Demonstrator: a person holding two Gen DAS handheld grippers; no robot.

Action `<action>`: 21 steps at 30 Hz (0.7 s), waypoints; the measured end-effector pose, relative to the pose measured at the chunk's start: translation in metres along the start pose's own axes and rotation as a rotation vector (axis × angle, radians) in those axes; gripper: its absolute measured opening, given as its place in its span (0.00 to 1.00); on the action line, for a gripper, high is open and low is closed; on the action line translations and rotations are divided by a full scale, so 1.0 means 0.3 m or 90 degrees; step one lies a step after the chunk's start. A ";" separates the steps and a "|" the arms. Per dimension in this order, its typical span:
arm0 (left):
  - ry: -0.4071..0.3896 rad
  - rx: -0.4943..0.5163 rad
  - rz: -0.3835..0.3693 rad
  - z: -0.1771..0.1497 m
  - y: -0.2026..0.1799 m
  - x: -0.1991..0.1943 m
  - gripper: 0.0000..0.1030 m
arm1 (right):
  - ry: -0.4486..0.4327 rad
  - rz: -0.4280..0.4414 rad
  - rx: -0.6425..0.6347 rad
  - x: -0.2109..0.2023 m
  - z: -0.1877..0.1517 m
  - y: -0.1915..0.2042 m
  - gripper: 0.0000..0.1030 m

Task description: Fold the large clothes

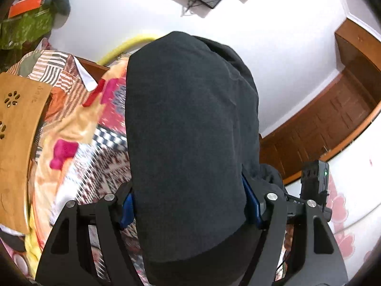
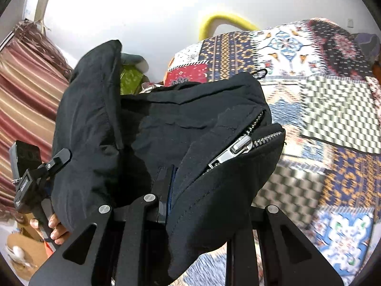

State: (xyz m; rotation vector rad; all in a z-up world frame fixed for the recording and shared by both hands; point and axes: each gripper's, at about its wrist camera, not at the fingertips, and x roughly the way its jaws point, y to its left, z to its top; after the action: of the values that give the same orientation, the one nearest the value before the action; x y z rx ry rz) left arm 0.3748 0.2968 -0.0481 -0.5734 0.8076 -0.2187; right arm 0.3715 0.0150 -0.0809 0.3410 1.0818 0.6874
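Black fabric of the jacket fills the space between the blue pads of the left gripper, which is clamped on a thick bunched fold and holds it raised above the patchwork bedspread. In the right wrist view, the right gripper likewise pinches the jacket near the front opening; only one finger shows, the other being buried under cloth, so the grip is judged closed on fabric. The zipper pull lies just beyond that finger, with the teeth parted above it. The whole garment hangs in the air between the two tools, over the bedspread, with the other tool and a hand visible at the left edge. The step in hand appears to be carrying the jacket to a lay-down position. Recommended procedure: draw the two grips apart until the cloth between them is taut, keep both at equal height, then lower so the hanging bulk touches the bed first and drag back to flatten it. Avoid releasing either clamp before the fabric rests flat; the padded cloth is bulky and will likely spring back into a heap
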 end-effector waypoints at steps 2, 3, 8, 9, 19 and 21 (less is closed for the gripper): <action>0.006 -0.006 0.004 0.039 0.075 0.026 0.71 | 0.005 -0.008 0.000 0.074 0.023 0.013 0.18; 0.010 -0.008 0.008 0.055 0.117 0.049 0.71 | 0.010 -0.014 0.000 0.121 0.033 0.014 0.18; 0.039 -0.033 0.026 0.085 0.328 0.182 0.71 | 0.036 -0.043 0.016 0.345 0.055 -0.003 0.18; 0.048 -0.043 0.040 0.085 0.372 0.223 0.71 | 0.039 -0.055 0.032 0.400 0.053 -0.023 0.18; 0.094 -0.129 0.067 -0.050 0.654 0.420 0.75 | 0.089 -0.102 0.010 0.567 -0.022 -0.088 0.21; 0.095 -0.121 0.091 -0.064 0.634 0.397 0.76 | 0.095 -0.122 -0.010 0.567 -0.023 -0.063 0.23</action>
State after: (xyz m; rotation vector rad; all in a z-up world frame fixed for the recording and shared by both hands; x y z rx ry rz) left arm 0.4360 0.3993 -0.2389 -0.6806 1.0177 -0.0545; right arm 0.4215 0.1131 -0.2121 0.1706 1.2329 0.5558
